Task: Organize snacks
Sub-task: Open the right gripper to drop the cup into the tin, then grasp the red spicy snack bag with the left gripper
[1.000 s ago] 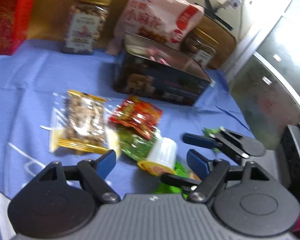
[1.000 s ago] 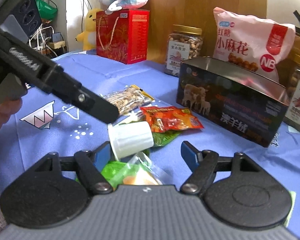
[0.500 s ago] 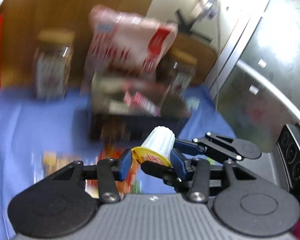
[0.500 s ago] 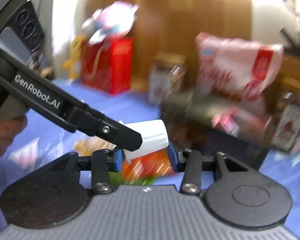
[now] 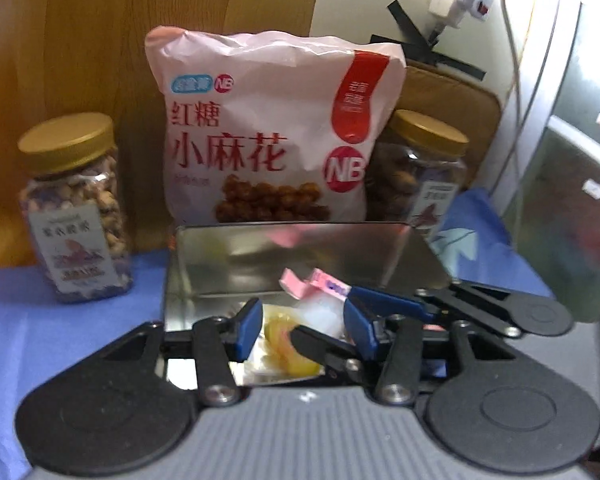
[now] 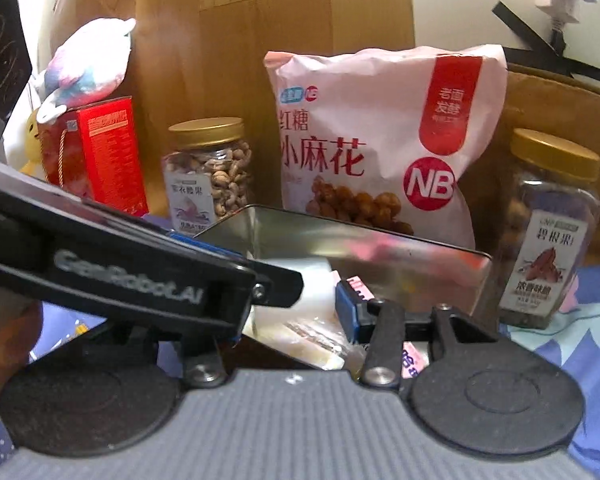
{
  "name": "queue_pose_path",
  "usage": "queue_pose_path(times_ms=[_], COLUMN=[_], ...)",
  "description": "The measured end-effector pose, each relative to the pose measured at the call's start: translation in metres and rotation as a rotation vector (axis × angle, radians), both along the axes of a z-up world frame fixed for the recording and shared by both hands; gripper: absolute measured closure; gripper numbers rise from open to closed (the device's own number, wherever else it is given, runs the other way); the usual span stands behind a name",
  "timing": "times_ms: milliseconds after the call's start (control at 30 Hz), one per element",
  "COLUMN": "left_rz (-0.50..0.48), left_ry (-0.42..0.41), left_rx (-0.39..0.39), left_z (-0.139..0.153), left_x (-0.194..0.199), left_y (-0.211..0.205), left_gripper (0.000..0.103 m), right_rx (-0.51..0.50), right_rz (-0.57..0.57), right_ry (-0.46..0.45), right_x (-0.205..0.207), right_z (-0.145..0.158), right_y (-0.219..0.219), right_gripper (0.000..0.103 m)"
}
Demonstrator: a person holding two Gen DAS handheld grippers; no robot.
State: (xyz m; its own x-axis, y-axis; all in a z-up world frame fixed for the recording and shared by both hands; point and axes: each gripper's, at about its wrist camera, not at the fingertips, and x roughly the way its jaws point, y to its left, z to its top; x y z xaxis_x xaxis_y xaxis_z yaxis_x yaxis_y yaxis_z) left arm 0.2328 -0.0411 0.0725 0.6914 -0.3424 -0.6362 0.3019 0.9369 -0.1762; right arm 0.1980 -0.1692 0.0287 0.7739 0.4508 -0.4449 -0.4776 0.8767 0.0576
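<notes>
A jelly cup with a white body and a yellow lid lies tipped over inside the open metal tin, beside a pink packet. My left gripper straddles the cup. Its jaws are opening, and a thin gap shows between the blue pads and the cup. My right gripper reaches in from the right, its fingers crossing the same cup, and its jaws are opening too. In the right wrist view the left gripper's arm hides the right gripper's left finger and most of the cup. The tin's wall shows behind.
Behind the tin stand a pink snack bag, a peanut jar and a second nut jar. A red box with a plush toy on top sits far left. Blue cloth covers the table.
Both grippers shut on the jelly cup, lifted it off the cloth and carried it to the tin. The cup now sits inside the tin, and the pads have eased apart.
</notes>
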Motion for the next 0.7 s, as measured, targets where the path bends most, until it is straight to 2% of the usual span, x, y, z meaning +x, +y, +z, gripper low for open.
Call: queue_pose_path(times_ms=[67,200,433,500,600,700], left_rz=[0.012,0.039,0.088,0.118,0.147,0.195], left_ry=[-0.006,-0.028,-0.047,-0.03,0.024,0.071], left_rx=[0.022,0.035,-0.02,-0.054,-0.1,-0.104], left_z=[0.001,0.006,0.018,0.016,0.005,-0.01], left_x=[-0.001,-0.007,-0.042,-0.055,-0.071,-0.084], left_y=[-0.001,0.004,0.049,0.073,0.109,0.141], left_gripper=[0.054,0.052,0.05,0.049,0.049,0.049], right_rx=[0.014,0.044,0.112,0.135,0.163,0.168], right_rz=[-0.007,-0.016,0.0,0.033,0.079,0.104], right_ry=[-0.005,-0.013,-0.051,-0.017,0.09,0.179], right_x=[-0.003,-0.012,-0.052,-0.063,-0.068,-0.068], right_z=[-0.002,0.001,0.013,0.01,-0.003,-0.019], right_y=[-0.002,-0.007,-0.02,-0.023,-0.021,-0.012], right_gripper=[0.046,0.045,0.045,0.045,0.045,0.045])
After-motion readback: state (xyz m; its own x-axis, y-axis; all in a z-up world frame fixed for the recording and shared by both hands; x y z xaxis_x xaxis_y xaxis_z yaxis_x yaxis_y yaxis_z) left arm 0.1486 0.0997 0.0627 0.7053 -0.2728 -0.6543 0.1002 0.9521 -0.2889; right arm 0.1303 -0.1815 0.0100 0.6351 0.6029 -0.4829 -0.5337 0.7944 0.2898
